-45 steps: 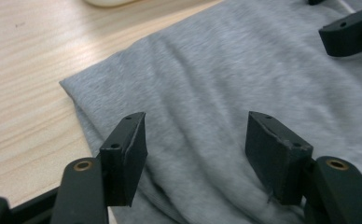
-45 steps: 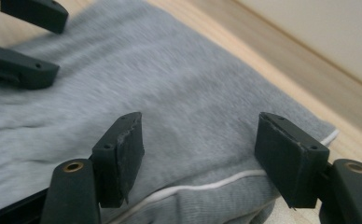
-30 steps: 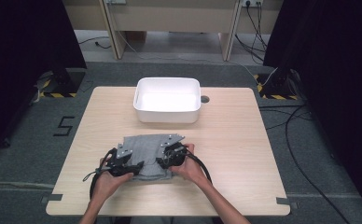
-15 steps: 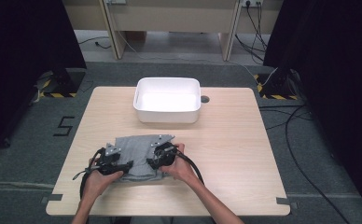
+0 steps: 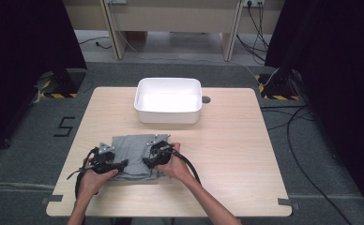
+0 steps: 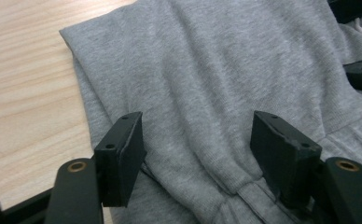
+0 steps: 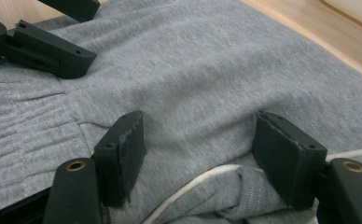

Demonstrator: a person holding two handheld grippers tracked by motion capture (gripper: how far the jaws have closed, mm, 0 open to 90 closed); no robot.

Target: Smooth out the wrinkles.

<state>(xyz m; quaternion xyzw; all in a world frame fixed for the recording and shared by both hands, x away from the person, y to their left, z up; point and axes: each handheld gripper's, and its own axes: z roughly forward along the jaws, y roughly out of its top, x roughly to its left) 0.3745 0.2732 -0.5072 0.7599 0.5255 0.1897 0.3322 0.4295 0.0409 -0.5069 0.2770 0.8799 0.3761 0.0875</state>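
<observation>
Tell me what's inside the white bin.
The bin looks empty in the high view: just its bare white floor. Its near wall hides a strip of the floor closest to the grey garment, so that strip can't be checked.

High view was soft and low-res, table (image 5: 246, 140) evenly lit from overhead, bright glare inside the white tub (image 5: 168, 101), surroundings fell to near black, gripper views were sharp on the grey cloth (image 6: 207, 70), near jaws slightly blurred, shadows faint.
</observation>
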